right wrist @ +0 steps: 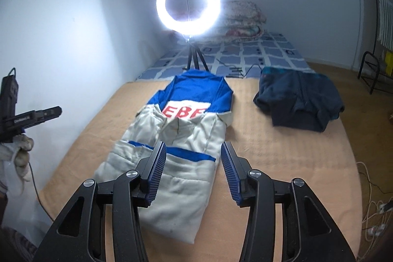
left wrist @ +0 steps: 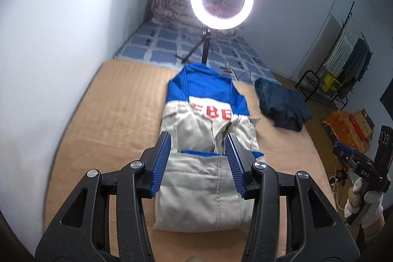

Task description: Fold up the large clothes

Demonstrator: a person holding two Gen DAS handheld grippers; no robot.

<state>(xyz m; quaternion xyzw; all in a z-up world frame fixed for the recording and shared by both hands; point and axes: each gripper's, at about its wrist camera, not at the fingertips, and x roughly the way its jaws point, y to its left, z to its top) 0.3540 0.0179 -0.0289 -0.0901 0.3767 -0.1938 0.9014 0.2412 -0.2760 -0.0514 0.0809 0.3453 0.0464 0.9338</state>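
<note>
A white and blue jacket (left wrist: 203, 176) with red letters lies folded lengthwise on the tan blanket (left wrist: 113, 114). It also shows in the right wrist view (right wrist: 172, 154). My left gripper (left wrist: 199, 139) is open and empty, held above the jacket's near half. My right gripper (right wrist: 192, 150) is open and empty, above the jacket's near right part. The right gripper also shows at the far right of the left wrist view (left wrist: 343, 151), off the bed's edge. The left gripper shows at the left of the right wrist view (right wrist: 52, 112).
A folded dark blue garment (right wrist: 299, 100) lies on the blanket to the right. A lit ring light (right wrist: 189, 7) on a tripod stands beyond the jacket on a blue checked sheet (right wrist: 258, 55). Folded quilts (right wrist: 243, 19) at the far wall. A rack (left wrist: 343, 65) and cables (right wrist: 373, 208) at right.
</note>
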